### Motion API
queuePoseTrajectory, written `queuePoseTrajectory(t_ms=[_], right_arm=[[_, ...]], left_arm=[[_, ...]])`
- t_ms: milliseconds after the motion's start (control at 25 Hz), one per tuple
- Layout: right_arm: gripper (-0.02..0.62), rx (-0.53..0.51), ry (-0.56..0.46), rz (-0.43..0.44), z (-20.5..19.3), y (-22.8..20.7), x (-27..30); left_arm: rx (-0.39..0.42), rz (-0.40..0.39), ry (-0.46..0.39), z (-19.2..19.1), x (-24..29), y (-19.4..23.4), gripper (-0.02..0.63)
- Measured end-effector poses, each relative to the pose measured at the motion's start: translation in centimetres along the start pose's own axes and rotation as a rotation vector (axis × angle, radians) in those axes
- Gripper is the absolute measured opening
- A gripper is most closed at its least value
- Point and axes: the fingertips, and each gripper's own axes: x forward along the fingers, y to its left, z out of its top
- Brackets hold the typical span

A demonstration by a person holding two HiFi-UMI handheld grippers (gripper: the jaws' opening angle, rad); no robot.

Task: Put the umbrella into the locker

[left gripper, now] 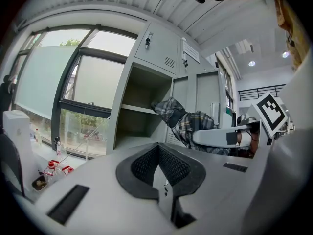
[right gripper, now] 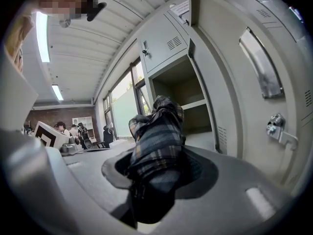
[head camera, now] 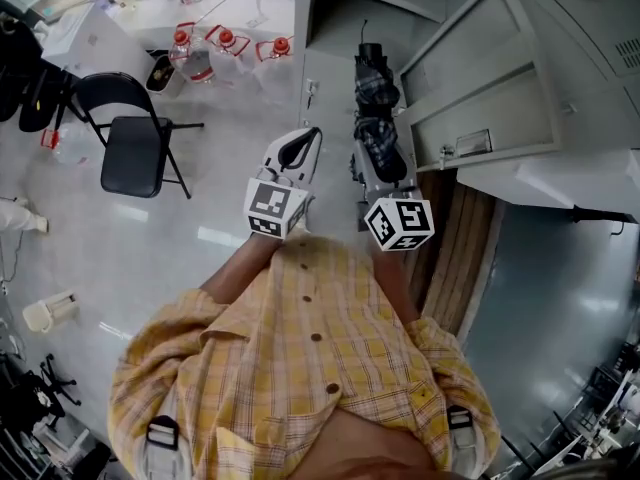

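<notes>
A folded dark plaid umbrella (head camera: pixel 377 108) sticks forward out of my right gripper (head camera: pixel 374 164), which is shut on it near its handle end. In the right gripper view the umbrella (right gripper: pixel 157 141) fills the space between the jaws and points at the open grey locker compartment (right gripper: pixel 182 94) with a shelf inside. The locker (head camera: pixel 350 3) stands just ahead, its door (head camera: pixel 480 93) swung open on the right. My left gripper (head camera: pixel 312 138) hovers beside the right one, shut with nothing in it. From the left gripper view the umbrella (left gripper: pixel 188 123) shows at the right, in front of the locker opening (left gripper: pixel 139 109).
A black folding chair (head camera: pixel 135 146) stands on the floor to the left. Several red-capped bottles (head camera: pixel 225 43) sit near the window wall. More closed locker doors (right gripper: pixel 164 45) sit above the open one. People sit in the far background (right gripper: pixel 73 130).
</notes>
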Motion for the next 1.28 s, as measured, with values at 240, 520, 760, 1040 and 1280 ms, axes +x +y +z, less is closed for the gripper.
queuePoseTrajectory(t_ms=[240,520,760,1040,1280], right_arm=[[0.184,-0.001,-0.004,-0.041,0.8,-1.4,2.4],[0.184,0.0,0.006,-0.053,0.7,-2.3,4.5],[0.184,-0.008,0.004,-0.042,1.1,-2.4,5.6],[0.184,-0.003,0.017,-0.025,1.1,-4.6,6.3],[0.184,-0.03,0.008,-0.018,1.8,-6.5,7.6]], left_arm=[[0.013,-0.034,-0.006,1.3,2.6,1.5,0.005],[0.014,-0.054,-0.002,0.8,4.3,3.0,0.005],[0.008,-0.037,0.002,0.7,4.9,3.8,0.005],[0.033,-0.002,0.018,0.8,6.5,3.6,0.005],[0.044,0.036,0.023,0.8,7.8,3.9,0.005]])
